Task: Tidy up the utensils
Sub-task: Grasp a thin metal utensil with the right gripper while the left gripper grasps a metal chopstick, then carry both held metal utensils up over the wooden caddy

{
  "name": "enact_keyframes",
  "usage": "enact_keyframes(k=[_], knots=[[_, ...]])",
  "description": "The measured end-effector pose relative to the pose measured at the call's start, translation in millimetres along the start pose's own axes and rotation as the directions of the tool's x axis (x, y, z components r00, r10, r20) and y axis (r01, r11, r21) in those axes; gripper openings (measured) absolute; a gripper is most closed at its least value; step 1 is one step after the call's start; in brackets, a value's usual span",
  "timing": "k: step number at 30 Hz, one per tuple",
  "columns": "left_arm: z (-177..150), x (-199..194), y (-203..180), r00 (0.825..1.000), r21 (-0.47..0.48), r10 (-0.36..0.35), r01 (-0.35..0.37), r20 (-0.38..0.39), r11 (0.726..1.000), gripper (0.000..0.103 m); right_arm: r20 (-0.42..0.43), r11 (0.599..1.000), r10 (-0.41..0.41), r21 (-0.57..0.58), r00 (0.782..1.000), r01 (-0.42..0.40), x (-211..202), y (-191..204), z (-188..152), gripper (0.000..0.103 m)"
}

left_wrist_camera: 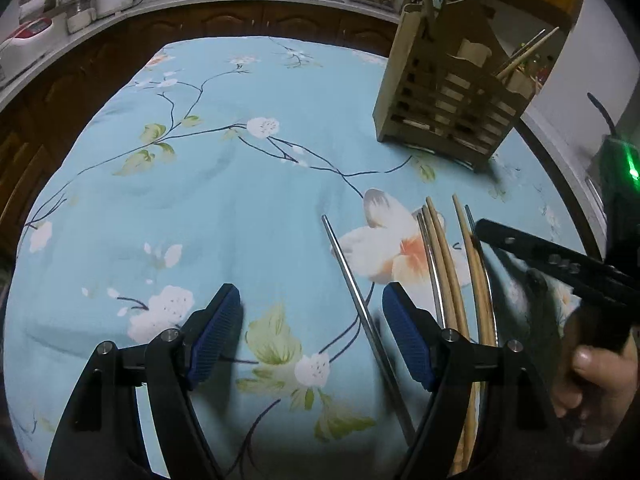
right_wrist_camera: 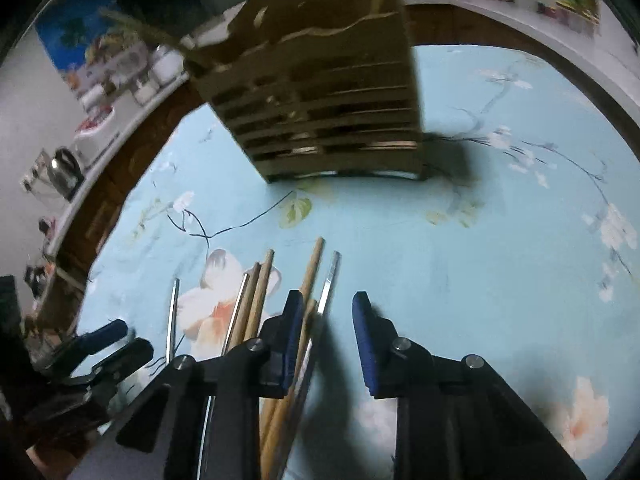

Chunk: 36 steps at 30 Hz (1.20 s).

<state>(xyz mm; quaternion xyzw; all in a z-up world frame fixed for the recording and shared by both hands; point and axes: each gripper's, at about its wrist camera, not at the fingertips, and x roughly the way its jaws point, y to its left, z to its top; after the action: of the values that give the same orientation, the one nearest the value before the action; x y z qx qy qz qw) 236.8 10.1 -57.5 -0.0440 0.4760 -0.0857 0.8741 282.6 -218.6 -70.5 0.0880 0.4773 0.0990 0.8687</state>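
Table [left_wrist_camera: 240, 208] draped in a light-blue cloth [right_wrist_camera: 460, 248] printed with white blossoms, dark twigs and green leaves. Beyond its far edge, dark wooden cabinets [left_wrist_camera: 224, 24] under a pale counter [left_wrist_camera: 168, 2] crowded with jars and white containers; more counter clutter off the left edge in the right wrist view.

Toward the far right corner in the left view, a slatted wooden holder [left_wrist_camera: 448, 108], upright, with light sticks poking from its top. Same holder [right_wrist_camera: 324, 112] blurred and close in the right view.

Near the right edge, in front of the holder: wooden chopsticks [left_wrist_camera: 440, 256] and metal chopsticks [left_wrist_camera: 430, 264] lying side by side, tips toward the holder. One metal chopstick [left_wrist_camera: 352, 280] apart to their left, slanted across the orange-white flower.

Left gripper [left_wrist_camera: 312, 308] parted wide, blue pads [left_wrist_camera: 216, 336] low over the cloth, nothing clasped; single metal chopstick passing through the gap close to the right-hand pad, contact unclear. Right-hand finger sitting over the near ends of the bundle.

Right gripper [right_wrist_camera: 326, 300] parted moderately, nothing clasped. Left pad [right_wrist_camera: 294, 328] over the wooden chopsticks [right_wrist_camera: 256, 300]; a metal chopstick [right_wrist_camera: 328, 284] just inside the gap beside that pad, touching or not cannot be told. Right pad over bare cloth. Another metal chopstick [right_wrist_camera: 173, 312] further left, near the other gripper's dark tips.

Bare hand [left_wrist_camera: 592, 376] on the right gripper's handle at the left view's right margin.
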Motion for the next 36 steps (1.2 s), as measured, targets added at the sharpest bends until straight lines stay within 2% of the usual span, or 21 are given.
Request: enact_keyframes(k=[3,6,11,15,17,21,23,24,28,32,36], knots=[[3.7,8.8,-0.1,1.0,-0.003,0.002,-0.003,-0.016,1.0,0.075,-0.005,0.998,-0.047,-0.035,0.999,0.046,7.9,6.0,4.2,0.017],[5.7,16.9,2.1,0.999,-0.014,-0.012,0.011,-0.035,1.0,0.074,-0.005,0.999,-0.044,-0.032,0.999,0.043,5.8,-2.1,2.3,0.006],[10.8,24.7,-7.1,1.0,0.017,0.005,-0.004,-0.029,1.0,0.074,-0.011,0.999,-0.042,-0.022,0.999,0.042,2.2,-9.1,2.0,0.006],[14.0,33.9,-24.3,0.998,0.092,0.05,-0.048,-0.025,0.995,0.073,0.0,0.999,-0.048,-0.021,0.999,0.048,9.3,-4.0,9.9,0.007],[13.9,37.1,-33.0,0.997,0.139,0.079,-0.077,-0.011,0.987,0.063,0.007,0.998,-0.054,-0.034,0.998,0.055,12.5,0.4,10.9,0.007],[13.9,37.7,-43.4,0.998,0.193,0.06,-0.062,0.02,0.979,0.042,0.013,0.997,-0.047,-0.053,0.999,0.048,11.9,0.0,10.5,0.007],[14.2,36.1,-44.7,0.999,0.218,0.046,-0.05,0.022,0.975,0.019,0.005,1.0,-0.017,-0.022,1.0,0.017,9.8,-5.6,12.7,0.005],[14.7,35.4,-43.8,0.999,0.221,0.043,-0.046,0.019,0.974,0.013,0.005,1.0,0.005,-0.004,1.0,-0.005,7.5,-8.6,12.1,0.005],[17.4,32.2,-31.6,1.0,0.186,-0.004,0.006,-0.01,0.983,0.007,0.048,0.996,0.074,0.047,0.996,-0.076,-13.9,-17.2,7.4,0.004],[17.1,24.6,-25.4,0.998,0.15,-0.061,0.064,-0.023,0.987,0.004,0.103,0.991,0.121,0.05,0.987,-0.127,-43.0,-16.7,5.9,0.004],[20.3,-4.5,-19.3,0.989,0.094,-0.148,0.144,0.028,0.985,0.004,0.154,0.986,0.156,0.033,0.976,-0.163,-76.4,-12.6,4.7,0.004]])
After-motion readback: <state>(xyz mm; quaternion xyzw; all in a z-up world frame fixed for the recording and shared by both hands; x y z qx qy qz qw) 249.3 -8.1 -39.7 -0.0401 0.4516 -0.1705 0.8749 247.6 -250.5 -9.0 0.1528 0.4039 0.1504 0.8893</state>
